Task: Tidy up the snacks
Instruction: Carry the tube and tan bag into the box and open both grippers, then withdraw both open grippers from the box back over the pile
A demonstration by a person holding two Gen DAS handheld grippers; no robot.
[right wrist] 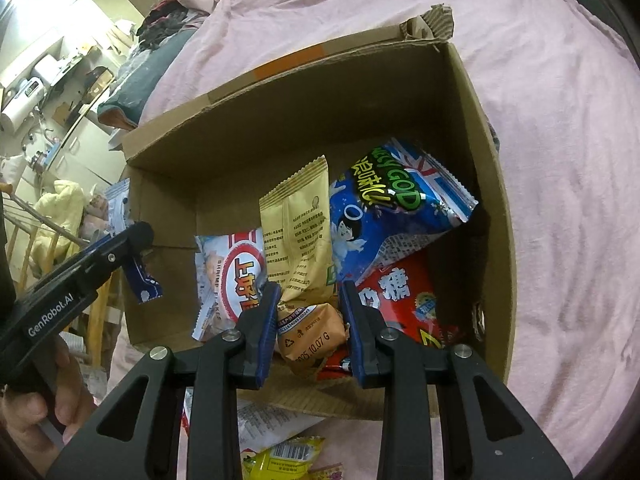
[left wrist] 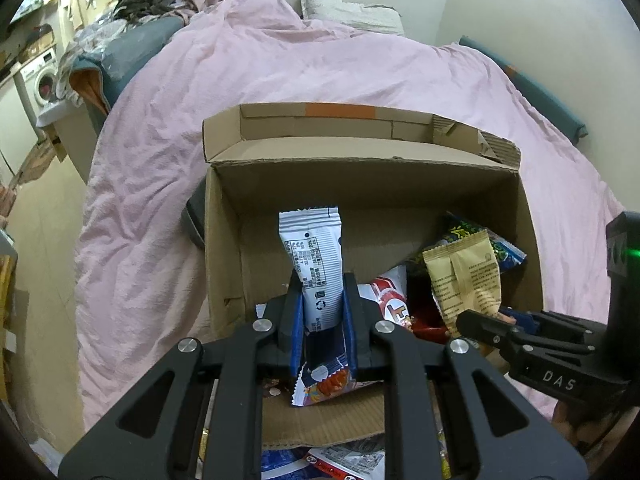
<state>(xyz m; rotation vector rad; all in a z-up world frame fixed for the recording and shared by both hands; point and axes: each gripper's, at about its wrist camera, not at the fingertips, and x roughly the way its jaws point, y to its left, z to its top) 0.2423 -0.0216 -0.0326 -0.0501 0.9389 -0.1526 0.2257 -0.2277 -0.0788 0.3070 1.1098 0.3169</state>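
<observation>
A cardboard box [right wrist: 472, 128] is sitting on a bed quilt [right wrist: 560, 160], its flaps open. Inside it, a shrimp-flakes packet [right wrist: 230, 276] is lying at the left, a wave-chips bag [right wrist: 400, 208] is leaning at the right over a candy bag [right wrist: 404, 304], and a tan packet [right wrist: 298, 232] is standing between them. More packets [right wrist: 280, 456] are lying on the quilt in front of the box.

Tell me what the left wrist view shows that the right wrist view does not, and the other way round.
Only the left wrist view shows the pillow and the washing machine. Only the right wrist view shows the full blue bag, the red bag and a yellow packet outside the box. Both show the box, the tan packet in the right gripper and the white packet in the left gripper.
</observation>
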